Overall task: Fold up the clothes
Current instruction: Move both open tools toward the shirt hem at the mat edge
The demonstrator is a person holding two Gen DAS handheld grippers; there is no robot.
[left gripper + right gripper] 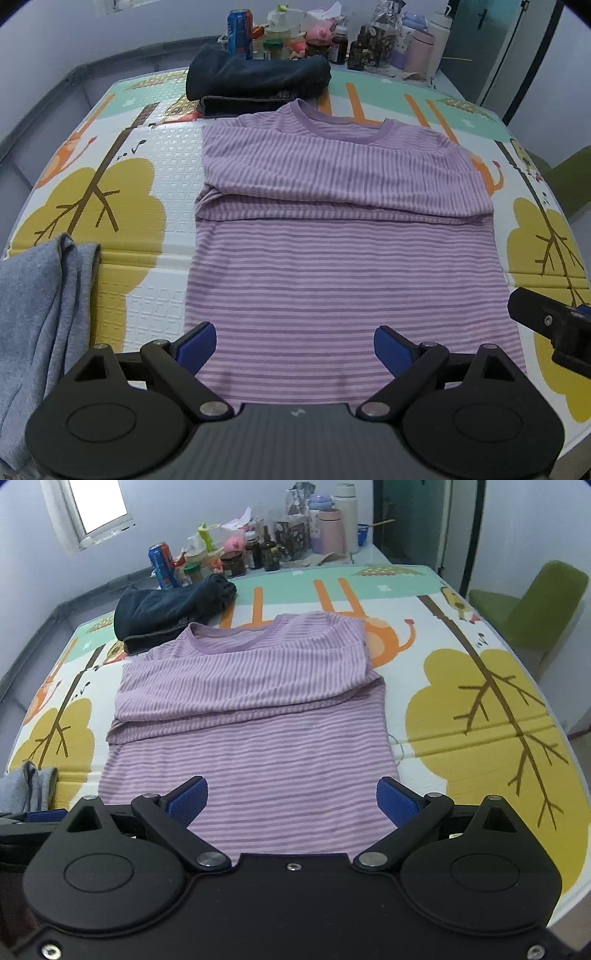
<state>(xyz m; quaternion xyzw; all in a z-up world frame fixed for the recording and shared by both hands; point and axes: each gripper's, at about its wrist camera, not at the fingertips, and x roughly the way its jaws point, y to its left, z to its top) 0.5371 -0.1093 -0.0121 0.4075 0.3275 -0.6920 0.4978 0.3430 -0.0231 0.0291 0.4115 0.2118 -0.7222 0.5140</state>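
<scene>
Soft knit cloth, matt, in thin purple stripes: the shirt (343, 258), with a plain ribbed collar (343, 127). Beyond that collar, heavy dark denim, folded jeans (258, 83). Left of the shirt, fuzzy grey jersey cloth, a grey garment (40, 325). Under the shirt, embossed foam play mat (147, 155), grid-textured, faintly sheened. Matt black plastic with bright metal pivot pins and ridged blue rubber pads: left gripper (295, 349), right gripper (291, 801). Behind the jeans, glossy metal can (239, 33).

Bare mat (424, 657) right of the shirt (255, 716); dark clothes (166, 605) and bottles (266, 550) crowd the far edge.
</scene>
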